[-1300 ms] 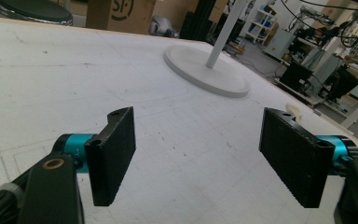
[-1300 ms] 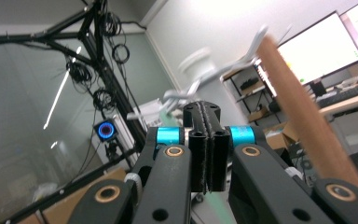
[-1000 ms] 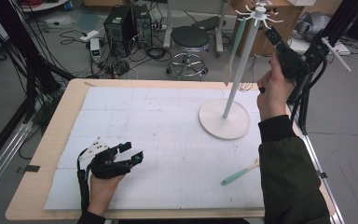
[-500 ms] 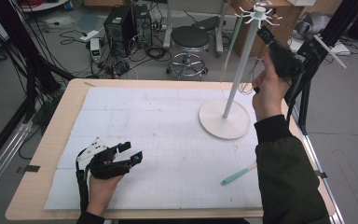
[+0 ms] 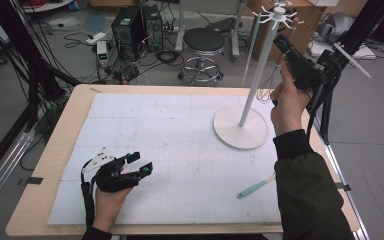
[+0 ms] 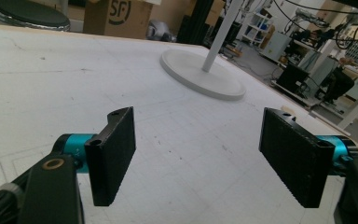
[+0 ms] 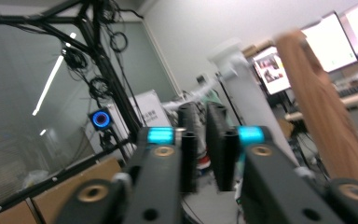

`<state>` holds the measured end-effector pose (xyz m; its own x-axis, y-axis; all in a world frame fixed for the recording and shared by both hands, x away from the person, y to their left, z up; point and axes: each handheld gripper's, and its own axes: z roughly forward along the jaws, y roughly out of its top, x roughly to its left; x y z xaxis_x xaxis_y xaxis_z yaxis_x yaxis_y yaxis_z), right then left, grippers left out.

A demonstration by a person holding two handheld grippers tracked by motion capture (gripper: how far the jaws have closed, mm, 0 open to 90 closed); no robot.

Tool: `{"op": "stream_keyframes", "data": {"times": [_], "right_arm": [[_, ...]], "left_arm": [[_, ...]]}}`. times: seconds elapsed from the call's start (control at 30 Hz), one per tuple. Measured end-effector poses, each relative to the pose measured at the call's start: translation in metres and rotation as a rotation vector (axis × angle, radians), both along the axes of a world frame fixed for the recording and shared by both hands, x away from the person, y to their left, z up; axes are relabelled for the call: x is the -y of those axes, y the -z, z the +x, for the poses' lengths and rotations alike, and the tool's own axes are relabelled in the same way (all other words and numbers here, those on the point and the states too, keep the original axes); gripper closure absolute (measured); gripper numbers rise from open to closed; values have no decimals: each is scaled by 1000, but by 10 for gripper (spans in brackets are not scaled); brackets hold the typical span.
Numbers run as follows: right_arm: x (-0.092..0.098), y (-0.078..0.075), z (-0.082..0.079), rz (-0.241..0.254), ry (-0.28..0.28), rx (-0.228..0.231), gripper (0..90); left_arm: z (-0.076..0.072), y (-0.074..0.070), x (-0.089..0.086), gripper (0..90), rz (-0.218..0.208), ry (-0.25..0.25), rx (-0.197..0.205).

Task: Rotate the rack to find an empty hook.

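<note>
1. We note the white rack stand, its round base on the white mat at about two o'clock from the mat's middle. The pole rises to a crown of small hooks at the top.
2. The right gripper is held high, just beside the hooks at their four o'clock. In the right gripper view the jaws stand a narrow slit apart with nothing between them; they have just been opening a little. The pole top shows blurred behind them.
3. The right hand sits at three o'clock of the pole, the dark green sleeve below it.
4. A mint-green toothbrush lies flat on the mat at about five o'clock of the base, well apart from it.
5. The left gripper rests low on the mat at eight o'clock, jaws released wide and empty, pointing toward the stand. The left gripper view shows the base ahead.
6. The mat lies on a wooden table.
</note>
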<state>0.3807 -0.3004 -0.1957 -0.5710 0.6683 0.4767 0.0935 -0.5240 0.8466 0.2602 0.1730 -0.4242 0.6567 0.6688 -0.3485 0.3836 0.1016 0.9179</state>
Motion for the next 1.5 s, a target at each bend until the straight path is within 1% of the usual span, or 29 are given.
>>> {"op": "stream_keyframes", "data": {"times": [0.03, 0.07, 0.1, 0.2, 0.23, 0.3, 0.33, 0.37, 0.43, 0.53, 0.63, 0.7, 0.83, 0.9, 1.0, 1.07, 1.17, 1.23, 1.37, 1.47, 1.5], "right_arm": [[2, 2, 0, 3, -13, -13, 785], [3, 4, 0, -2, -18, -9, 757], [4, 6, -2, -5, -24, -8, 709], [7, 10, -5, -26, -25, -10, 598], [9, 12, -5, -36, -30, -3, 567], [9, 13, -7, -55, -22, -2, 500], [10, 14, -8, -71, -13, -3, 448], [10, 14, -9, -76, -14, 7, 413], [11, 17, -11, -87, -16, 17, 382], [14, 22, -14, -98, -15, 17, 375], [18, 28, -16, -95, -8, 4, 373], [20, 33, -18, -107, -4, 1, 373], [22, 41, -24, -157, 1, -5, 365], [24, 45, -28, -165, 1, -5, 365], [27, 52, -31, -172, -2, -17, 361], [29, 56, -31, -163, -2, -25, 357], [32, 61, -33, -160, -4, -25, 336], [32, 64, -35, -155, -16, -23, 333], [31, 70, -41, -174, -34, -26, 312], [31, 79, -49, -186, -42, -28, 309], [32, 83, -51, -191, -45, -38, 311]], "left_arm": [[0, 0, 0, 277, 0, 2, -1], [0, 0, 1, 277, 1, 3, 0], [0, 0, 1, 277, 1, 4, -1], [0, 0, 2, 277, -1, 0, -1], [0, 0, 2, 277, 1, 0, -2], [0, 1, 1, 276, 2, -1, -1], [0, 1, 1, 276, 3, 2, -1], [0, 1, 1, 277, 2, 5, 2], [-2, 1, 1, 277, -7, 20, 14], [-3, 1, 2, 276, -5, 33, 16], [-3, 1, 3, 277, 2, 39, 17], [-4, 1, 4, 277, 0, 34, 19], [-4, 1, 3, 277, 3, 34, 17], [-4, 1, 3, 277, 2, 33, 18], [-3, 1, 4, 277, 3, 33, 18], [-4, 1, 4, 277, 6, 35, 17], [-4, 1, 4, 277, 3, 33, 18], [-4, 1, 4, 277, 3, 31, 19], [-4, 1, 4, 277, 0, 34, 17], [-4, 2, 4, 278, 0, 35, 16], [-4, 2, 5, 277, -2, 34, 15]]}}
